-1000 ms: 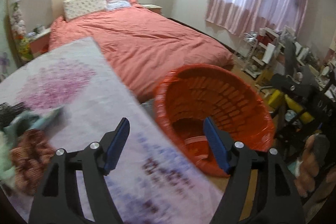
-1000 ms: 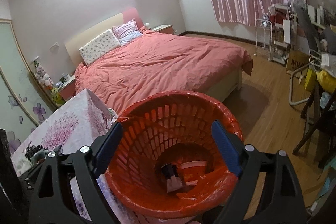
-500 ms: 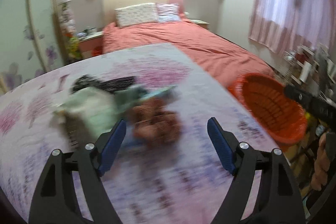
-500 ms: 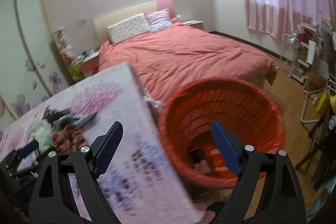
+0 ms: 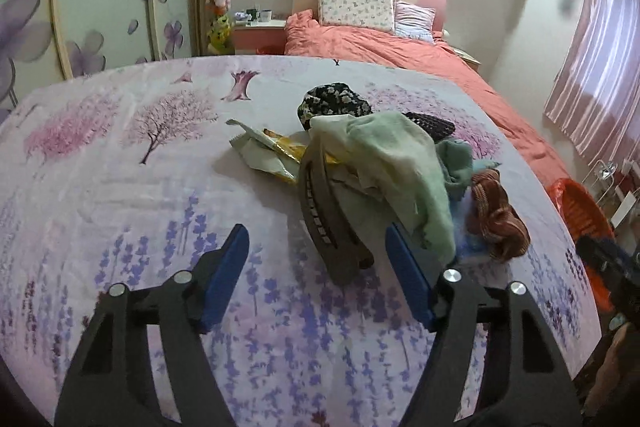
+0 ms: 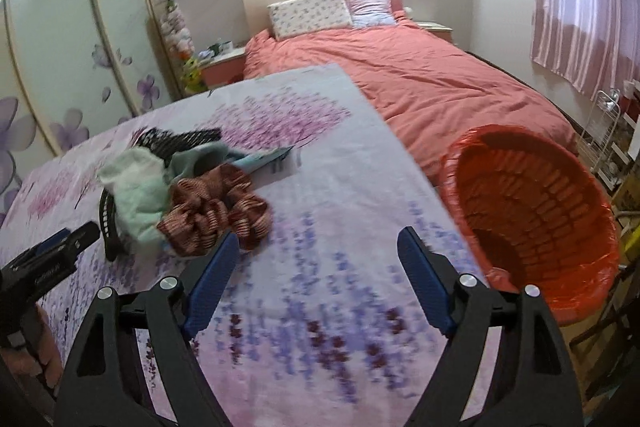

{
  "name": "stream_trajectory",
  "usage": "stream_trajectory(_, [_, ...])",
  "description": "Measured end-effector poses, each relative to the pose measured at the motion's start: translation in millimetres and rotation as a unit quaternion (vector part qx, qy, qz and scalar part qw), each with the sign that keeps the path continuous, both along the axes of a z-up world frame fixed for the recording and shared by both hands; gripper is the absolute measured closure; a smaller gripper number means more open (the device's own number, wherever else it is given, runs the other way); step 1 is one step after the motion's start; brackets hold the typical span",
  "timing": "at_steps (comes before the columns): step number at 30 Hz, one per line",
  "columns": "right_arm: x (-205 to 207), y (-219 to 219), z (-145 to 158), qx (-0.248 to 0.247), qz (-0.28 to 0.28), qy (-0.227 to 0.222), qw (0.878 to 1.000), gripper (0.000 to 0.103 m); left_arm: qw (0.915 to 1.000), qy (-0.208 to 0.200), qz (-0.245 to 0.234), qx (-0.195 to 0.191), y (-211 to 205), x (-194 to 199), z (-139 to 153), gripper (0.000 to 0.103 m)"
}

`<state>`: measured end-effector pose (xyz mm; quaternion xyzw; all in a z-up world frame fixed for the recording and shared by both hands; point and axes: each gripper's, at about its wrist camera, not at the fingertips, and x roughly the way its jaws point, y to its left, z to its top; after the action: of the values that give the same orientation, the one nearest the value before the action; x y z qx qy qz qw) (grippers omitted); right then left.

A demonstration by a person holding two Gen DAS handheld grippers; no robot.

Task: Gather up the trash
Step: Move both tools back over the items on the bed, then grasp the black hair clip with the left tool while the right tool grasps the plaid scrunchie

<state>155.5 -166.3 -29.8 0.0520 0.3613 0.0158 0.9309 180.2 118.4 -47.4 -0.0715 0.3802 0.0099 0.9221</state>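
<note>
Up close: a heap of trash and cloth on the surface, covered in floral-print fabric.
Heap: crinkled yellow wrapper, limp pale-green cloth, ribbed dark plastic piece, striped brown scrunchie.
Bin: round red slatted basket beside the surface, rim cut off in the left view.
Left gripper: jaws closing, nothing between them.
Right gripper: jaws closing, empty.
Writing: wrapper print too small to read.

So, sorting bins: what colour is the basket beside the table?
Orange-red basket, clearest in the right wrist view.
</note>
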Motion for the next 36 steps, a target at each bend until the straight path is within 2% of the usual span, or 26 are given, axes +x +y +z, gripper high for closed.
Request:
stream_trajectory(9, [7,23,-4,-0.009,0.012,0.009,1.0,0.022,0.999,0.04,0.005,-0.016,-7,28,-23,0.056])
stream_trajectory(19, [20,47,-7,-0.013,0.035,0.006,0.999,0.023,0.9989,0.028,-0.018,-0.034,12,25,-19,0.082])
stream_trajectory(26, [27,56,-11,-0.007,0.038,0.006,0.999,0.023,0.999,0.026,-0.017,-0.032,19,28,-21,0.081])
stream_trajectory(33, [36,66,-14,0.001,0.051,0.008,0.999,0.024,0.9985,0.024,-0.015,-0.047,16,33,-25,0.082])
stream_trajectory(36, [40,70,-19,0.003,0.066,0.018,0.998,0.032,0.9982,0.022,-0.013,-0.054,18,32,-25,0.084])
